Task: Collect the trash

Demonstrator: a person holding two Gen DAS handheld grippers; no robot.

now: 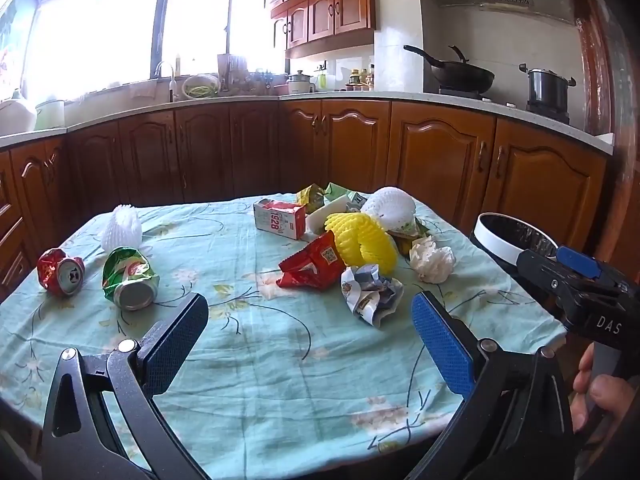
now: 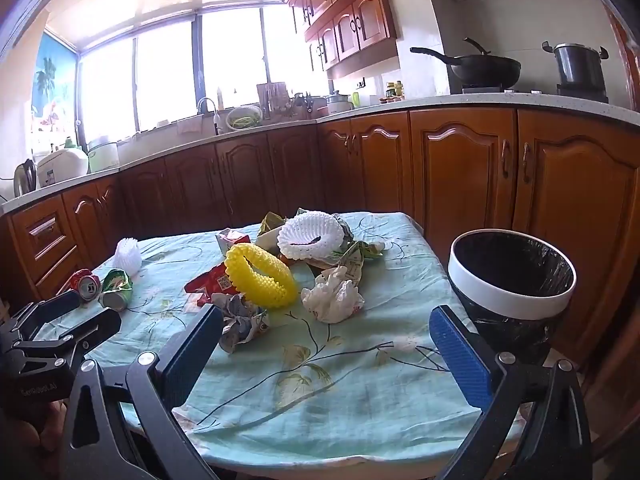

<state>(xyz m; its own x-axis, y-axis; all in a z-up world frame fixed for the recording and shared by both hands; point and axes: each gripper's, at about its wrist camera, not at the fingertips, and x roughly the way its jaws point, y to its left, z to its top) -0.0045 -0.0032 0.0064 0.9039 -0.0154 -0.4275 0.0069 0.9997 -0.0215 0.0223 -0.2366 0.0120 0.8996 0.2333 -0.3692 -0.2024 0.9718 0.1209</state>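
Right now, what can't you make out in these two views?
- Bin floor: right view, dark liner hides it.
- Bin in left view: right gripper covers part.
- Wrappers under the white foam net: buried in both views.
- Carton in right view: mostly behind the yellow net.

Left tongs agape, empty; right tongs agape, empty

Blown-out glare at the windows; sharp centre; fisheye-bent, dark-vignetted edges

left wrist: near table edge, facing counter | right wrist: likewise, further right | shared: tabletop
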